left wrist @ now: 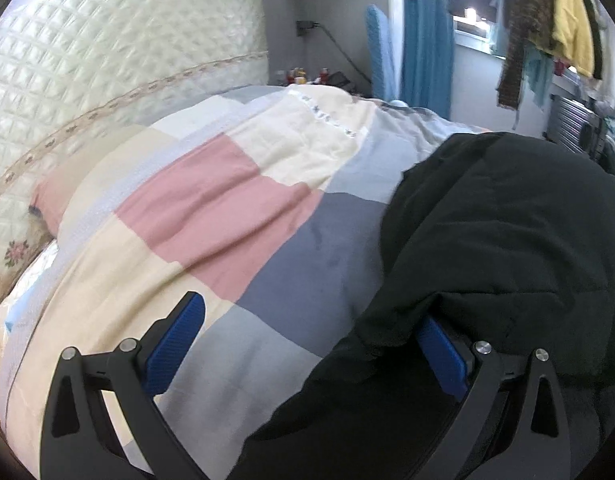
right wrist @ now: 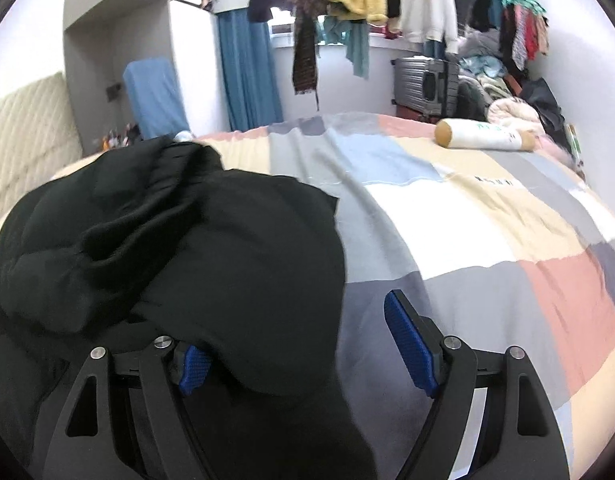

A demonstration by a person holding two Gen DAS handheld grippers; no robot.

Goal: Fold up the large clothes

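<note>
Right now the black garment [left wrist: 487, 248] lies bunched on the patchwork quilt [left wrist: 211, 208], and both grippers stand with jaws apart, gripping nothing, fabric draped over their inner pads. Slide left gripper [left wrist: 307, 348] and right gripper [right wrist: 303, 344] under the near hem before closing.

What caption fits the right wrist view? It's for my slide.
Open right gripper over a black garment on a patchwork bedspread.

1 black garment [right wrist: 211, 248], ctr-left; 1 patchwork quilt [right wrist: 467, 240]; 1 bolster pillow [right wrist: 483, 138], upper right; 1 suitcase [right wrist: 423, 82]; 2 grippers, 1 per view.
</note>
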